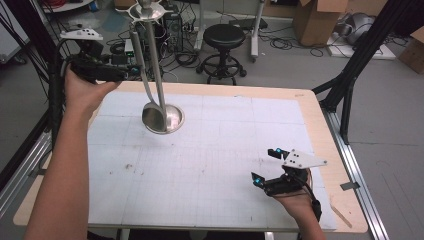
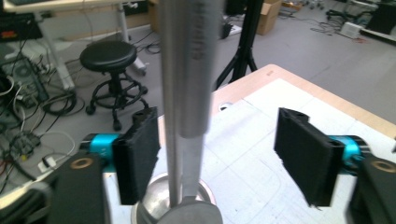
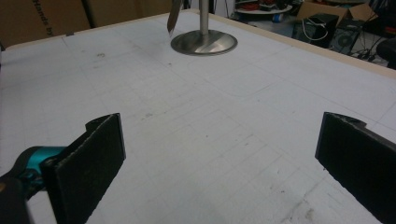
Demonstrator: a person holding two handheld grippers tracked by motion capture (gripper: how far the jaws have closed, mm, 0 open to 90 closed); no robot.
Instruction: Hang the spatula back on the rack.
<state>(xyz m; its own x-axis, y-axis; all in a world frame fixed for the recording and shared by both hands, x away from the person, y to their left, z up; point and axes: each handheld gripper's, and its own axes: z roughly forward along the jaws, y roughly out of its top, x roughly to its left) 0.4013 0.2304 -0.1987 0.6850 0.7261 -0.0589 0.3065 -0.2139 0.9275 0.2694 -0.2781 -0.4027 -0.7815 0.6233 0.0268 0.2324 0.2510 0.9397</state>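
One ladle (image 1: 150, 100) hung on stand (image 1: 159, 75), bowl at base, 11 o'clock on table (image 1: 210, 165). Left gripper (image 1: 131, 70) opened partway around handle, pads clear: release apparently done, withdrawal pending. Right gripper (image 1: 266, 167) wide, empty, 4 o'clock.

grey floor (image 1: 280, 65), black stool (image 1: 223, 37), cardboard boxes (image 1: 320, 17)

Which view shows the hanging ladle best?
High view: the whole ladle hangs beside the stand, bowl at its base. Left gripper view has its handle close up between open fingers; right gripper view catches a sliver.
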